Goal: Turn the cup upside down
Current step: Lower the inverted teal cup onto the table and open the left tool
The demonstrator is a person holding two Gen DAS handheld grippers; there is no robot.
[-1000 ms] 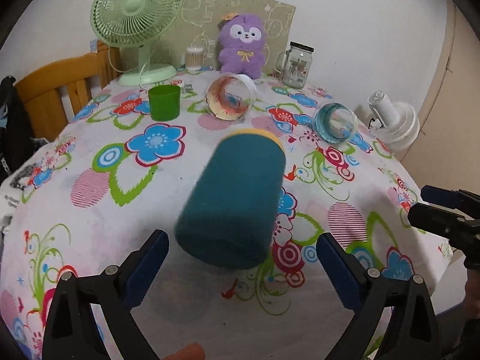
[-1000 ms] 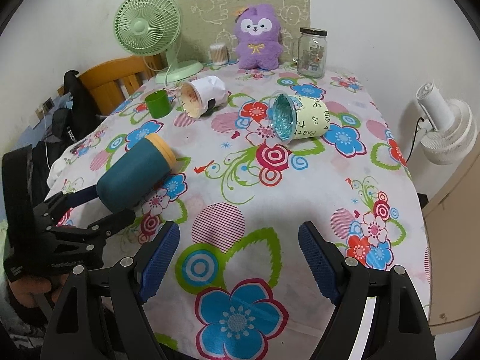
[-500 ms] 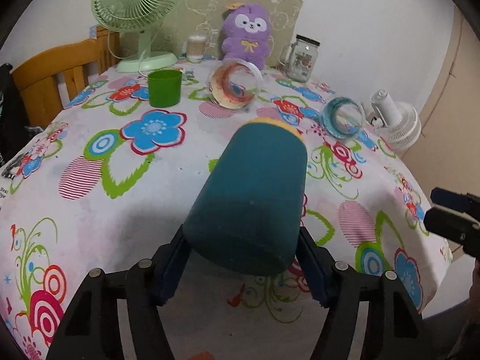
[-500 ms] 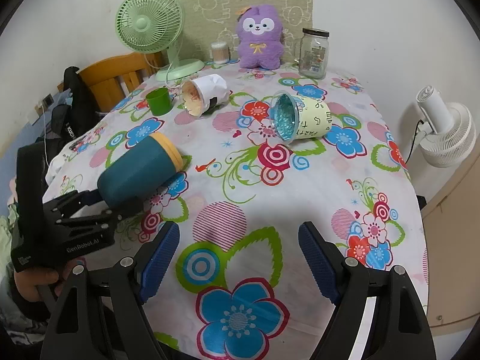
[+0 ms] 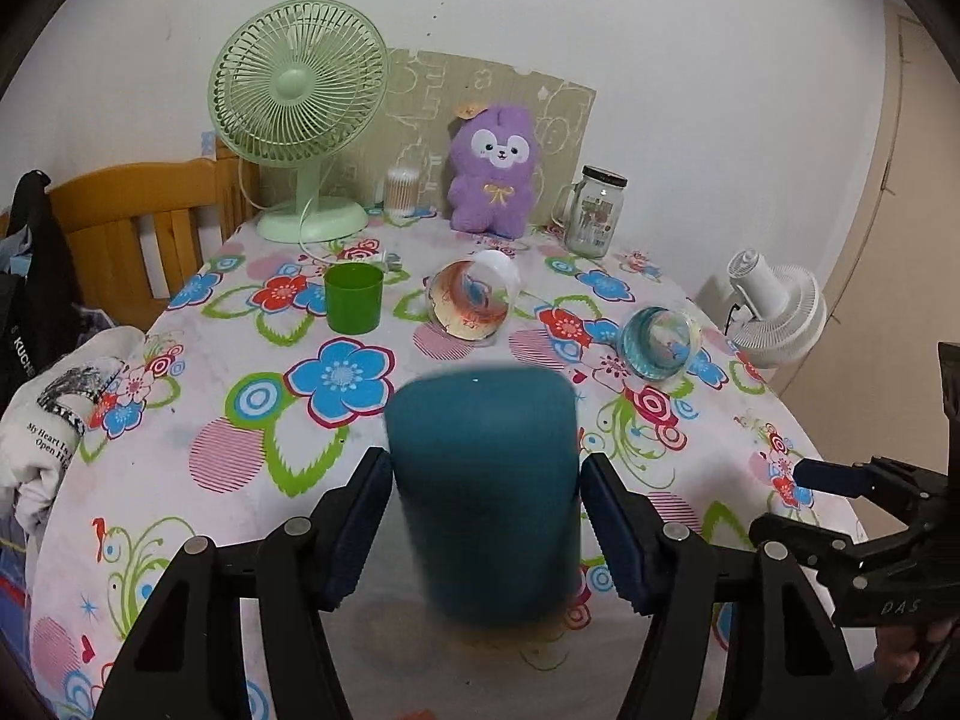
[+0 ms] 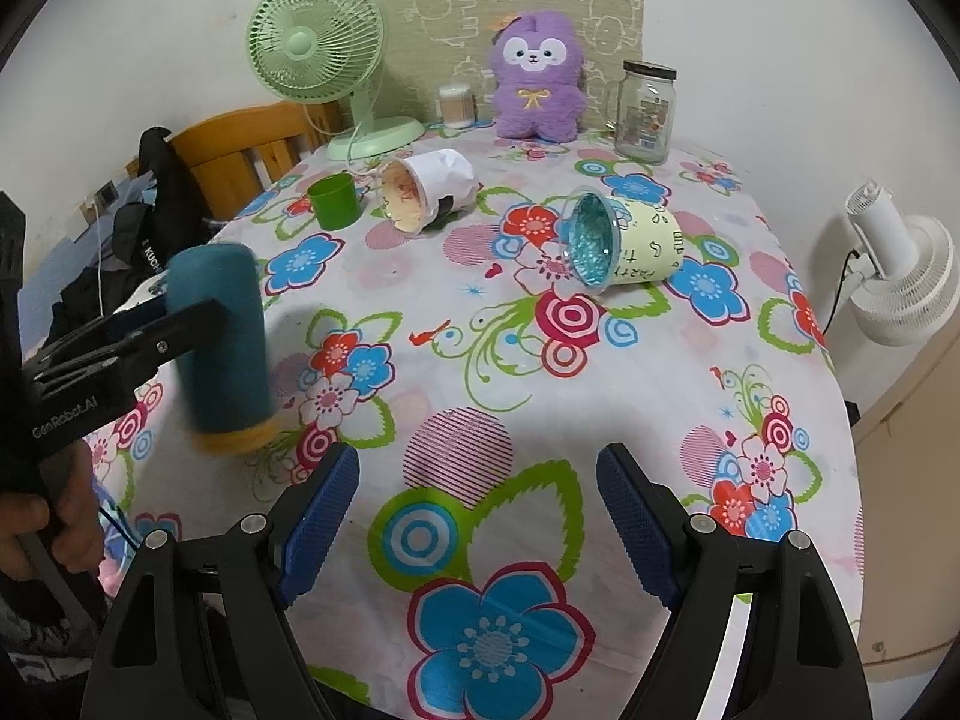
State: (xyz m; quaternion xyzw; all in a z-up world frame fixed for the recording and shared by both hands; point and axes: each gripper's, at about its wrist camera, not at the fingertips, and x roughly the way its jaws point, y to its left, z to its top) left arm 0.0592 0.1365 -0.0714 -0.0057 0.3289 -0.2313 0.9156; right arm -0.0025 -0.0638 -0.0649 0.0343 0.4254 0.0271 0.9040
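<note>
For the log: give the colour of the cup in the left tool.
Teal cup with a yellow-orange rim, clearest in the right wrist view.

Four cups [image 6: 219,348], two fans [image 6: 318,48], one plush toy [image 6: 537,75], one glass jar [image 6: 645,111], one cotton-swab tub [image 6: 456,105].

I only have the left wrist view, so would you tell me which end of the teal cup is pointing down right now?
Observer: The right wrist view shows the teal cup with its yellow rim at the bottom, closed base on top.
Operator: Thank you. Is the rim on the table yet?
Observer: It sits at or just above the tablecloth; motion blur hides any gap.
Operator: And what is the right gripper doing?
Observer: The right gripper is open and empty, over the table's near edge, apart from the cup.
</note>
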